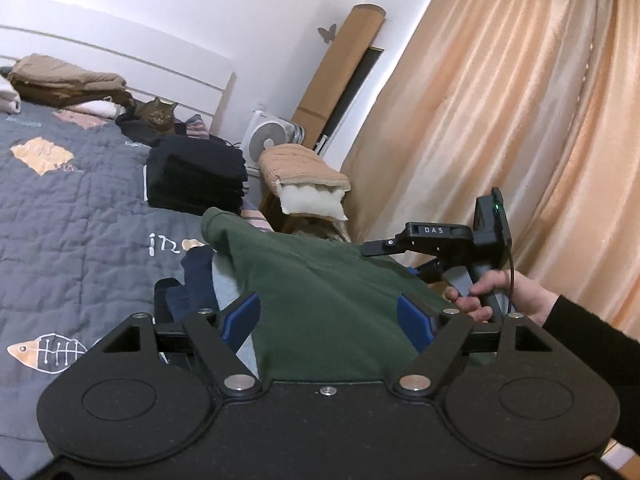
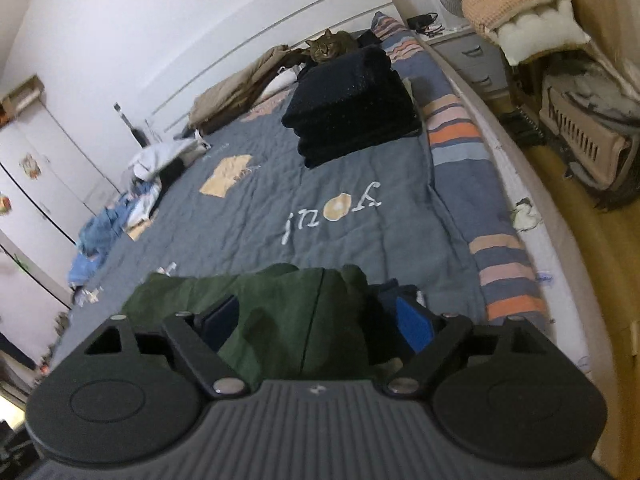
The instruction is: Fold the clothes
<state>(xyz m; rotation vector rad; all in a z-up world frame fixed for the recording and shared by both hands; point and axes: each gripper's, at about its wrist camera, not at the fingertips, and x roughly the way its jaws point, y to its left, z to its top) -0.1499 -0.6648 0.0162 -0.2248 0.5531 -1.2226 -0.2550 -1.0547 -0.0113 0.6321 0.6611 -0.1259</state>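
Green cloth fills the bottom middle of both pictures. It is a green top [image 1: 320,300] lying on the bed [image 1: 80,216], on a little heap of dark blue clothes [image 1: 192,280]. It looks soft and light, and it will flop and bend if lifted by one spot. I think the best places to take hold are two corners or an edge, one for each side, so it stays flat.

The left hand-held gripper [image 1: 327,315] stands wide, with its blue pads [image 1: 244,316] apart and the green cloth between them. The pads do not seem to pinch it. The right hand-held gripper [image 2: 318,320] is wide too, low in its own picture, with green cloth lying between its blue pads [image 2: 414,322] and nothing pinched. In the left view a hand [image 1: 500,294] holds its handle at the right edge.

A pile of folded black clothes [image 2: 352,104] sits higher up on the bed. A cat [image 2: 330,48] lies behind it near the top middle. Loose blue and white clothes [image 2: 120,204] wait at the left side.

At the upper right of the right view, a pet carrier [image 2: 584,132] stands on the floor. I cannot tell what is inside it.
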